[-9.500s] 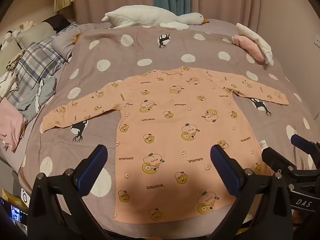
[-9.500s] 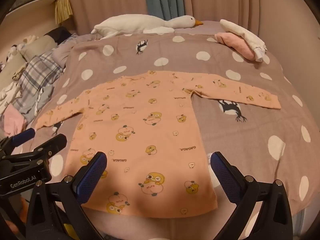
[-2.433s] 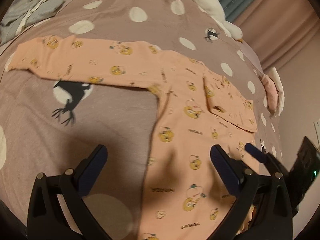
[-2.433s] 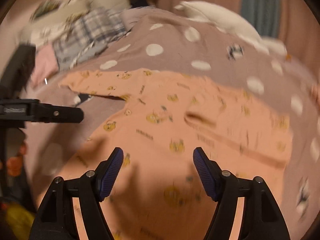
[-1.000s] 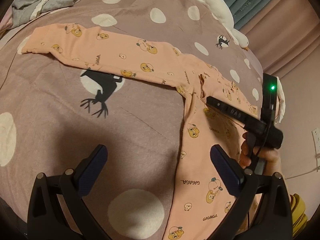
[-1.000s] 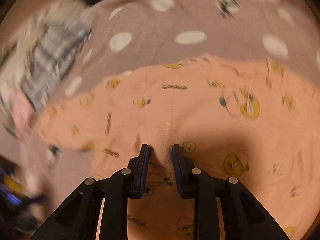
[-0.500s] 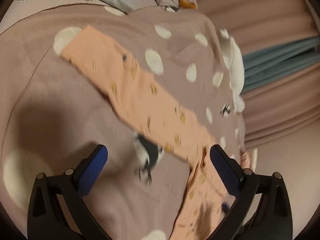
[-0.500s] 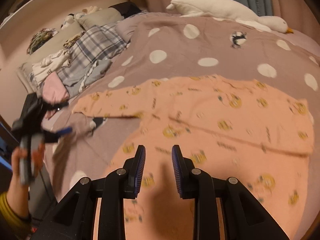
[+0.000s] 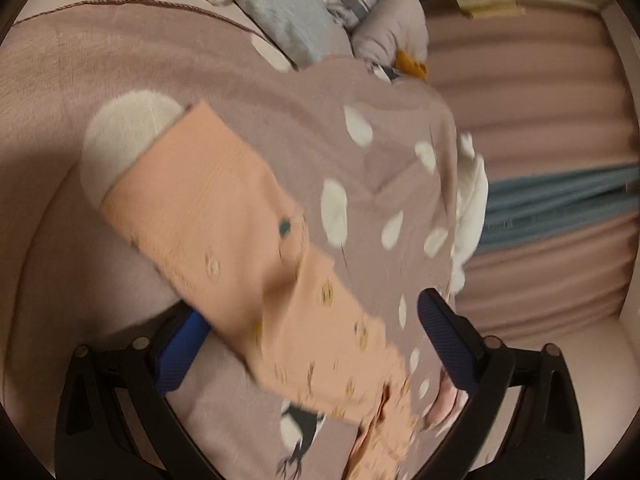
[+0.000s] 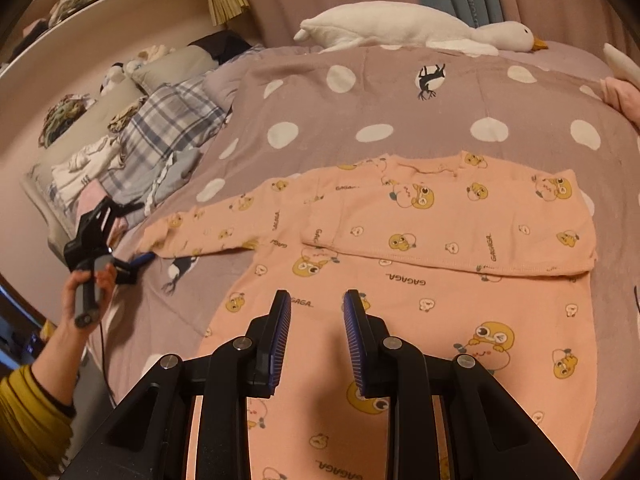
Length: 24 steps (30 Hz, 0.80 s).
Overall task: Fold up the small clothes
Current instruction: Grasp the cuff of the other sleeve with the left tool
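An orange long-sleeved shirt (image 10: 440, 240) with duck prints lies flat on the dotted bedspread (image 10: 360, 100). One sleeve is folded across its chest. The other sleeve (image 10: 224, 232) stretches out to the left. My left gripper (image 10: 136, 236), held by a hand, is at that sleeve's cuff. In the left wrist view the sleeve (image 9: 224, 216) runs between the wide jaws of the left gripper (image 9: 314, 340), which are closing; the pads do not press on it. My right gripper (image 10: 318, 320) hovers over the shirt's lower body with a narrow gap and nothing in it.
A white goose plush (image 10: 400, 28) lies along the far edge of the bed. A heap of plaid and pale clothes (image 10: 168, 128) sits at the left by the pillows. Pink cloth (image 10: 620, 96) rests at the far right. The bed's edge drops off beside the hand (image 10: 88, 284).
The left gripper has swung out along the sleeve to its cuff and rolled, so the sleeve now lies between its jaws. The right gripper let go of the pinched fabric and rose back.
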Each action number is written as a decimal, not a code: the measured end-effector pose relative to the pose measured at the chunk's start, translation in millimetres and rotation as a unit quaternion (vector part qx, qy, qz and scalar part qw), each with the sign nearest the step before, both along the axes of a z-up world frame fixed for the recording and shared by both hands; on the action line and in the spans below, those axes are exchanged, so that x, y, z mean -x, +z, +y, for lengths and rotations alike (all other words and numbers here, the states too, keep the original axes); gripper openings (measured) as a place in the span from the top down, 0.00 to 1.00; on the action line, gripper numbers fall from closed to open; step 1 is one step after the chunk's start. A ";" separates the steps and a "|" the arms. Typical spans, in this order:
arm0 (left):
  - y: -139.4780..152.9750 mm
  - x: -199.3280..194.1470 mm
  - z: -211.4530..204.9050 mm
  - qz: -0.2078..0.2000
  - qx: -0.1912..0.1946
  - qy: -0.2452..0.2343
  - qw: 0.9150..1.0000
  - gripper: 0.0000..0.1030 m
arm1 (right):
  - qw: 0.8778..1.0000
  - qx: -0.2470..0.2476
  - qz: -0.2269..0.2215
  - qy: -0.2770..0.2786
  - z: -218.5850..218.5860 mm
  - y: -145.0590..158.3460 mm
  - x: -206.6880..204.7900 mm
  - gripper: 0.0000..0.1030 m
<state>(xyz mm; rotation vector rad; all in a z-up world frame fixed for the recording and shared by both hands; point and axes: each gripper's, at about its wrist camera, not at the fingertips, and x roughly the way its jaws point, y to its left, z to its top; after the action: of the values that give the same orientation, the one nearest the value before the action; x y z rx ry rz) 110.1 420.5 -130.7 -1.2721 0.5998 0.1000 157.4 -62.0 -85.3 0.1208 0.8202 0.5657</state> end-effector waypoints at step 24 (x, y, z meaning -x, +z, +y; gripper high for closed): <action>76.5 -26.8 -58.3 0.020 -0.168 -0.056 0.984 0.95 | 1.000 -0.005 0.004 -0.031 -30.9 -7.5 12.5 0.74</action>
<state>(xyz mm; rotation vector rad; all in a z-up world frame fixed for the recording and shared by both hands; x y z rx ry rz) 136.9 362.2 -54.2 -0.9100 0.6582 0.1276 144.9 -92.9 -92.8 0.1574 0.8190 0.5122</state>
